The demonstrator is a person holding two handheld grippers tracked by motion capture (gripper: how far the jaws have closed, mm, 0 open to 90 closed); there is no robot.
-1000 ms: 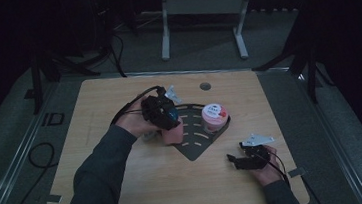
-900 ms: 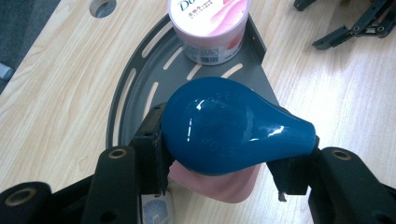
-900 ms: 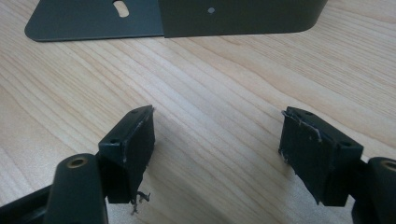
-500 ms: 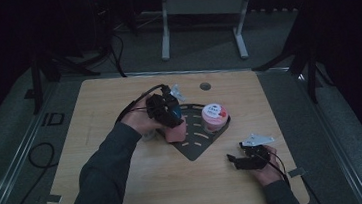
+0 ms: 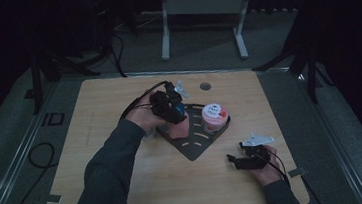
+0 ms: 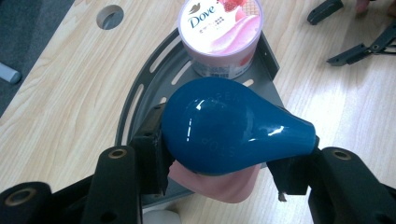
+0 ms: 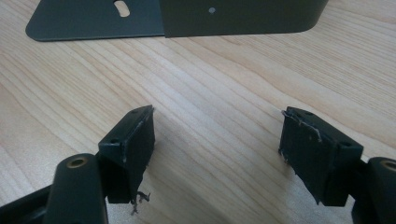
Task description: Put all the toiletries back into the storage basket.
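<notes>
A pink bottle (image 5: 178, 129) with a glossy blue teardrop cap (image 6: 229, 128) stands on the near-left part of a dark grey corner tray (image 5: 195, 145). My left gripper (image 5: 172, 110) is shut on it, with a black pad pressing each side just below the cap (image 6: 222, 161). A pink Dove tub (image 5: 214, 116) with a printed lid (image 6: 219, 25) sits in the tray's walled corner (image 6: 140, 93), just beyond the bottle. Near the table's front right, my right gripper (image 5: 238, 159) rests low over bare wood, open and empty (image 7: 217, 144), pointing at the tray's wall (image 7: 233, 18).
A round hole (image 5: 205, 86) is cut in the wooden table behind the tray. A metal stand (image 5: 200, 9) is on the floor beyond the far edge. A cable (image 5: 33, 156) loops on the floor to the left.
My left gripper has shifted slightly right and away with the bottle still in its grip. The right gripper has stayed where it was.
</notes>
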